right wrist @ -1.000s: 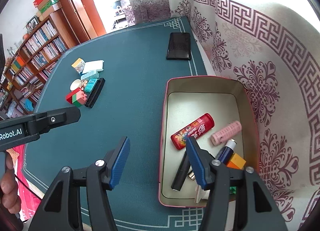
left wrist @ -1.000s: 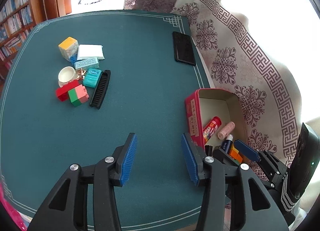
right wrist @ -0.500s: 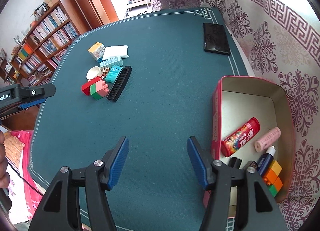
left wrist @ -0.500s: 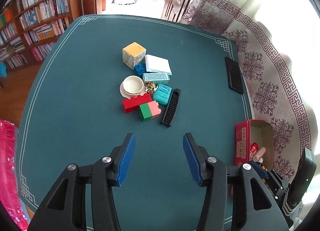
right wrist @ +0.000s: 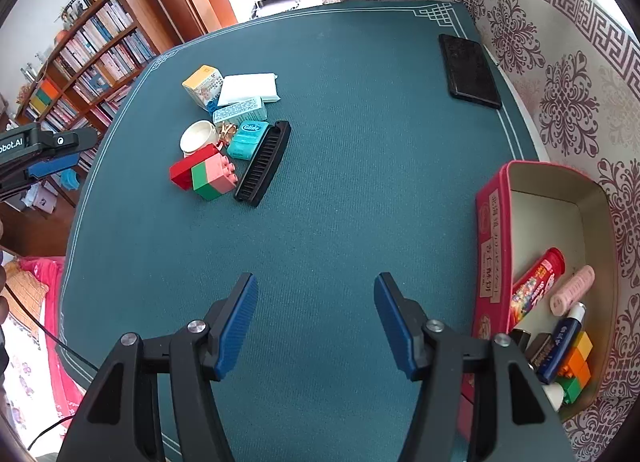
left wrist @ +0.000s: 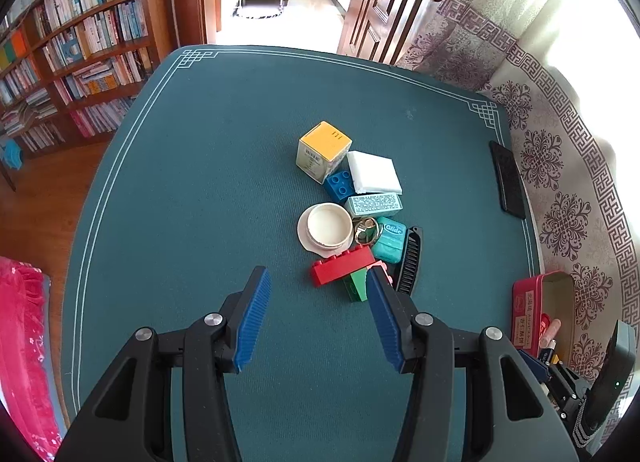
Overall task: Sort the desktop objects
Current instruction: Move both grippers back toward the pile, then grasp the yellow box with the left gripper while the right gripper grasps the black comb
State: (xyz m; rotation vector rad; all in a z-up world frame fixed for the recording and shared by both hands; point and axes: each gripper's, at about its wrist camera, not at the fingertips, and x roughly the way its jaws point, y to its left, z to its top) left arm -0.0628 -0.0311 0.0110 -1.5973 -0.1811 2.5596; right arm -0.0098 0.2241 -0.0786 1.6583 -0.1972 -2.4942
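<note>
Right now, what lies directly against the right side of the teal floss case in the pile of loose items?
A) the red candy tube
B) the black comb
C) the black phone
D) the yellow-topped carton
B: the black comb lies alongside the teal floss case, while the phone sits far off by the table edge and the candy tube is in the red tin.

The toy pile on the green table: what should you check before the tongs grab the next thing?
1. Left tongs empty and open: ok.
2. Right tongs empty and open: ok.
3. Left tongs lined up on the red brick: not ok, the brick sits nearer the right-side finger.
4. Brick free to lift: not ok, it leans on the green and pink block.
5. Red tin open: ok.
6. Room left in the tin: ok, its far end is bare.
</note>
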